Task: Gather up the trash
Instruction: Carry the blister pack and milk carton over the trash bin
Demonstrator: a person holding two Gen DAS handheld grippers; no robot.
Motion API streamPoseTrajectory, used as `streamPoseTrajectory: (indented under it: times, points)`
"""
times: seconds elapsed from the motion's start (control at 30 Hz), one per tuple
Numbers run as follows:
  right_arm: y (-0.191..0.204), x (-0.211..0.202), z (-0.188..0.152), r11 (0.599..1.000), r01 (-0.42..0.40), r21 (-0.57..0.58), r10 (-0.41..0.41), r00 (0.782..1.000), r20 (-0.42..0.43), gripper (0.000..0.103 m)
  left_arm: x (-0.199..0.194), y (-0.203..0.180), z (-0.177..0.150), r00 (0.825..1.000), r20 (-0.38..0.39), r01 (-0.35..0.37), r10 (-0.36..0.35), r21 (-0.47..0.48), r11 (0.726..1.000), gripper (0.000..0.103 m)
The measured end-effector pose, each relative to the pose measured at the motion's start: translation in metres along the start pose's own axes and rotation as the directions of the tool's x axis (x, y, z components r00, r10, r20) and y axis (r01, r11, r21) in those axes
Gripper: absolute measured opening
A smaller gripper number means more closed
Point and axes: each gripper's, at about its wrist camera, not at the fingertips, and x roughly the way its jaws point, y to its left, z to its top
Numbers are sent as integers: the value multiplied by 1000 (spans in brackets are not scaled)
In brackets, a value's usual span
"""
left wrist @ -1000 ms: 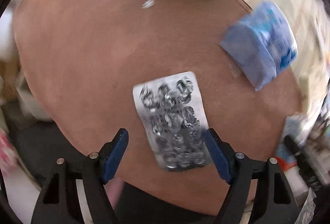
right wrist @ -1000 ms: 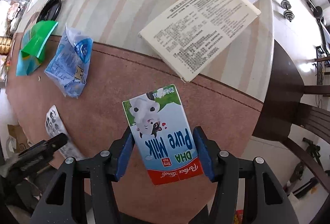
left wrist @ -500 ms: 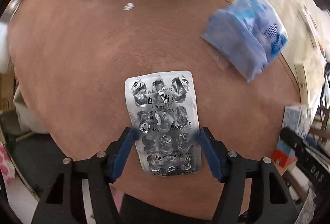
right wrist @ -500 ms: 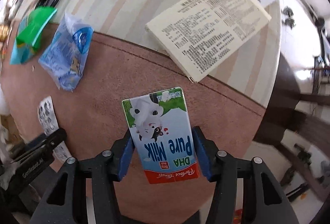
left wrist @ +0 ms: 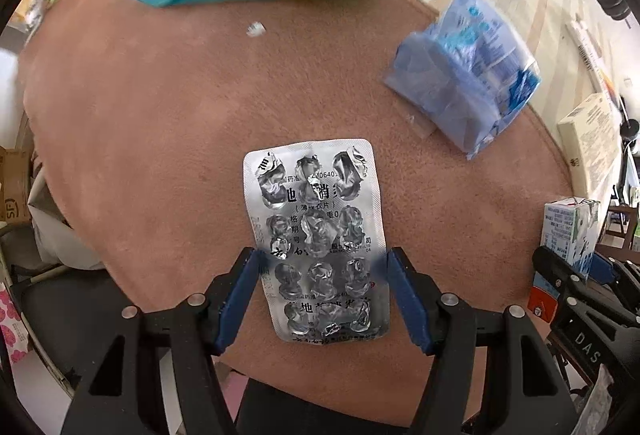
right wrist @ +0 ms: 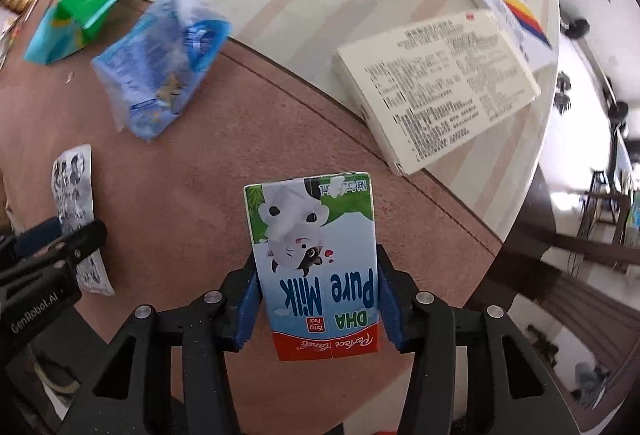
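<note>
Foil blister pack (left wrist: 320, 243) lies flat on the brown desk (left wrist: 160, 107) between the left gripper (left wrist: 320, 295)'s spread fingers — thin enough to slide or buckle as they close — while the right gripper (right wrist: 318, 299) stands clamped on the milk carton (right wrist: 316, 259)

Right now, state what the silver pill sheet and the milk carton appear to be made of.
Silver blister pill sheet: apparently thin aluminium foil, shiny, crinkled, with torn-open pockets, likely plastic-backed. White-and-blue milk carton in the right claw: seemingly coated paperboard, smooth printed faces, crisp folded edges.
</note>
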Motion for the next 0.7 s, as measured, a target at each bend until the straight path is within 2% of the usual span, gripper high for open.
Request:
streamPoseTrajectory:
  times: [0.13,0.33,0.47,0.57,0.7]
  points:
    - [5,-22,-11,1000,-24,-13,24,999,49,52,-31,15,-8,997,74,5,-4,-16,1000,63]
    - [31,-57,-21,996,-82,-35,86,989,120,52,-80,60,-27,983,184,23,-7,-88,996,63]
    - [70,-81,-31,988,-126,-94,139,979,152,52,-103,102,-52,971,238,47,-8,-157,986,63]
    - [116,-95,-39,973,-156,-168,182,971,152,52,-116,145,-73,964,265,67,-7,-218,974,63]
    - [185,-95,-69,938,-204,-279,246,961,123,52,-108,203,-106,961,276,83,3,-300,950,63]
